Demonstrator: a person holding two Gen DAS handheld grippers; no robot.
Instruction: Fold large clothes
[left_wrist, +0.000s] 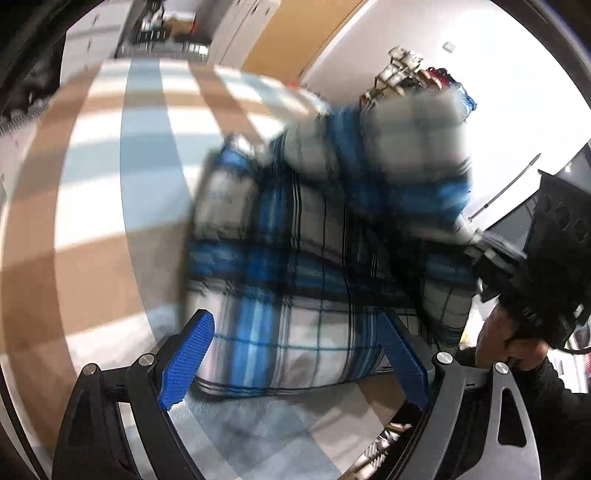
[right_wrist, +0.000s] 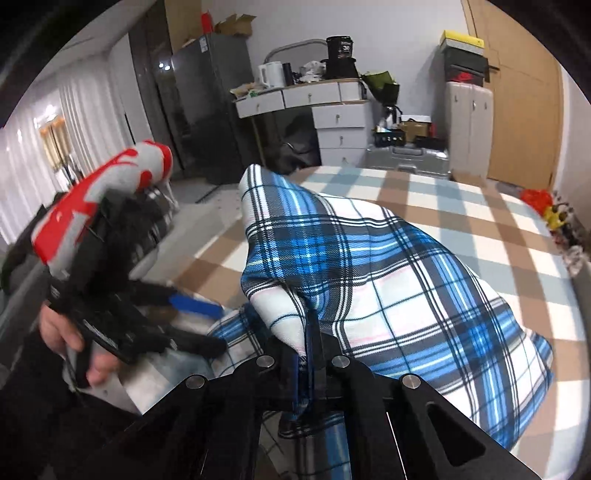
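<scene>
Blue-and-white plaid garment (right_wrist: 388, 280) lies heaped on the bed (right_wrist: 480, 206), which carries a checked cover in tan, pale blue and white. Landmark for all places: the bed.

Right gripper (right_wrist: 312, 354), seen in its own wrist view: jaws clenched on a pinch of the plaid garment at the near edge of the bed. Cloth rises from the pinch in a peaked fold, the tip pointing up and away toward the far-left corner of the bed. The rest of the fabric drapes from that ridge down to the right across the bed cover. Long axis of the heap runs roughly from the near-right of the bed up to that raised tip.

Left gripper (left_wrist: 295, 354), own wrist view: jaws spread wide, blue pads (left_wrist: 188, 354) apart, with the garment's lower hem lying between them; whether either pad touches the cloth cannot be told. View is motion-blurred. In the right wrist view the left gripper (right_wrist: 192, 321) sits low at the near-left edge of the bed, just beside the bunched cloth, held by the left hand (right_wrist: 70, 336).

Right hand (left_wrist: 517, 343) shows at the right edge of the left wrist view, holding its black gripper body beside the lifted fabric.

Beyond the foot of the bed: a white drawer unit (right_wrist: 340, 133) and a dark fridge (right_wrist: 210, 103).
</scene>
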